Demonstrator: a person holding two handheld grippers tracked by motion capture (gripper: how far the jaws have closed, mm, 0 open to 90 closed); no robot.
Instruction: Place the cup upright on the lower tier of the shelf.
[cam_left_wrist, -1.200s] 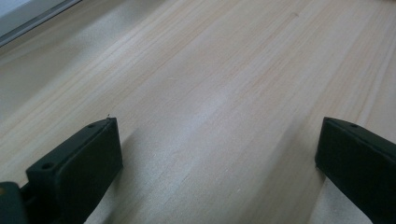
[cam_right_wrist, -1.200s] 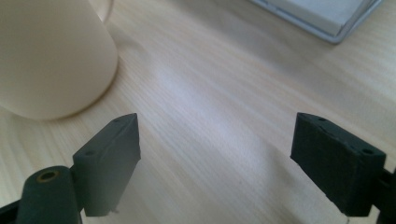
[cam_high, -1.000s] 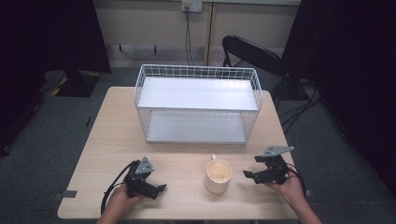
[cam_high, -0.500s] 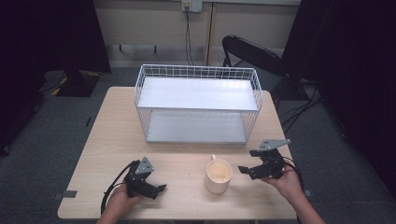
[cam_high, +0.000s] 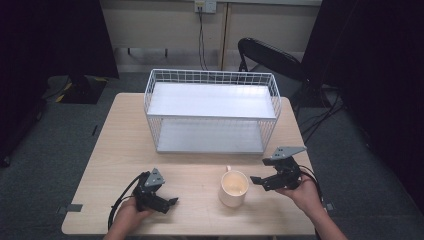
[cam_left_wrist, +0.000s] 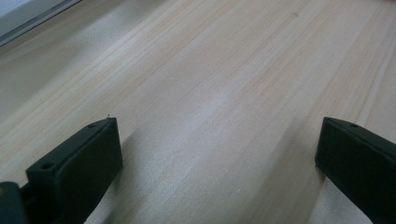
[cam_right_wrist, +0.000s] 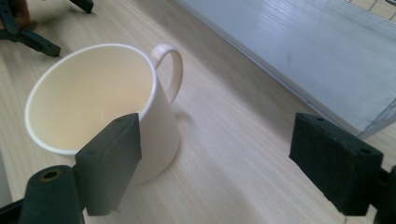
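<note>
Since the earlier frame the right gripper (cam_high: 256, 180) has edged left toward the cream mug (cam_high: 233, 188) and now sits just beside it, jaws spread wide and released. Its own view shows the mug (cam_right_wrist: 102, 116) upright at left, one jaw in front of its wall, handle toward the white wire basket (cam_high: 210, 75). At the lower left of the high view, the left gripper (cam_high: 171, 202) rests unmoved on the wooden counter (cam_high: 110, 145), jaws parted and holding nothing.
</note>
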